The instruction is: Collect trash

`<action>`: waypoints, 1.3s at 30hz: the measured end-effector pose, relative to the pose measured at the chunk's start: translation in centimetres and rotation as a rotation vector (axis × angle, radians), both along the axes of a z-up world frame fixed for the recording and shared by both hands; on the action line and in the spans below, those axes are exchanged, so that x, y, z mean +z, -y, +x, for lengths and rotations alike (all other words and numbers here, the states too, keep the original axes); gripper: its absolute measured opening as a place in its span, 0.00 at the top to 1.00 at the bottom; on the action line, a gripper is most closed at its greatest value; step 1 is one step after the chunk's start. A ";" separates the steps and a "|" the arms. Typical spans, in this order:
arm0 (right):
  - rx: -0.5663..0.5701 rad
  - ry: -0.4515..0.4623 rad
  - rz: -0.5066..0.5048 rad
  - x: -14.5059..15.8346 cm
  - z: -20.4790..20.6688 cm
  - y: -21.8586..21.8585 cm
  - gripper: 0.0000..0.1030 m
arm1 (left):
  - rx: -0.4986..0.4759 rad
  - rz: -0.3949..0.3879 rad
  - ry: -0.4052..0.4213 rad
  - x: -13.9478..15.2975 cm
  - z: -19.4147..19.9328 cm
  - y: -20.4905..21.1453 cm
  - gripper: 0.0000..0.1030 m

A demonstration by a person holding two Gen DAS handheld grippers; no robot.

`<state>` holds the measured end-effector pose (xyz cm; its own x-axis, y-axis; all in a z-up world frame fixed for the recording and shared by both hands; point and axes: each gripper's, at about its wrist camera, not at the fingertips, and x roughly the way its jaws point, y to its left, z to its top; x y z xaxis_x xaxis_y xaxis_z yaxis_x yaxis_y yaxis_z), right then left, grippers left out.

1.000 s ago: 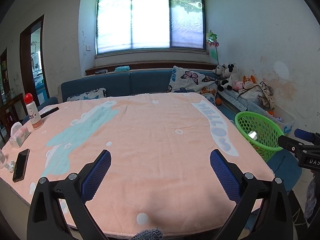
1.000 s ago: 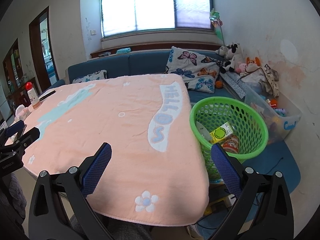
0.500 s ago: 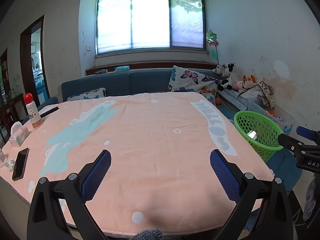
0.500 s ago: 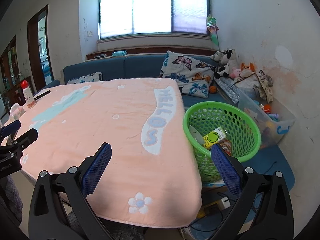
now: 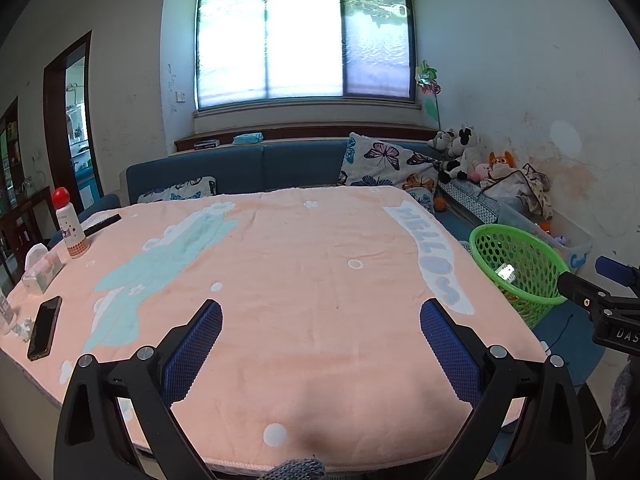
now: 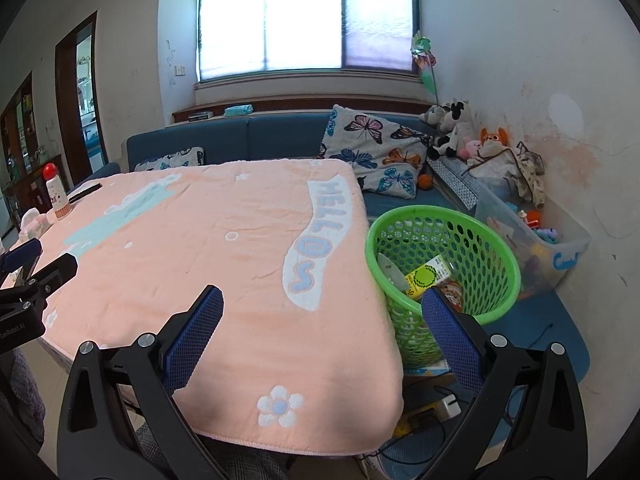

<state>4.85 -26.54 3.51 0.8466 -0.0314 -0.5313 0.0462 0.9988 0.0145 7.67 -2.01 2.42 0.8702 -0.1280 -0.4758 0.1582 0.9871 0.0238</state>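
A green mesh basket (image 6: 442, 216) stands on the floor right of the table; it also shows in the left wrist view (image 5: 520, 240). Inside it lie a yellow carton (image 6: 426, 276), a red-printed wrapper (image 6: 452, 292) and a pale scrap (image 6: 390, 274). My left gripper (image 5: 320, 344) is open and empty above the near edge of the pink blanket-covered table (image 5: 304, 264). My right gripper (image 6: 322, 332) is open and empty over the table's near right corner (image 6: 360, 380), its right finger in front of the basket.
At the table's left edge stand a red-capped bottle (image 5: 70, 226), a tissue pack (image 5: 42, 266), a black phone (image 5: 44, 328) and a remote (image 5: 102, 224). A blue sofa (image 5: 248, 168) with cushions lies behind. A clear toy bin (image 6: 532, 236) stands by the right wall.
Both grippers have drawn back a little and stayed open and empty. The basket now sits further from the right gripper.
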 end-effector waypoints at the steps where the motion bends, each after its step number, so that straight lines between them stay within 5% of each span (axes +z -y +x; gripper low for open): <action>1: -0.001 0.000 0.000 0.0 0.0 0.0 0.04 | 0.000 0.000 0.001 0.0 0.0 0.0 0.07; 39: 0.004 -0.003 0.002 -0.1 0.0 -0.4 0.04 | -0.007 0.017 0.014 0.2 -0.3 0.8 0.07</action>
<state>4.83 -26.16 3.43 0.8451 -0.0271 -0.5339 0.0426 0.9990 0.0168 7.35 -2.83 2.63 0.8761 -0.1258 -0.4655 0.1642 0.9855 0.0428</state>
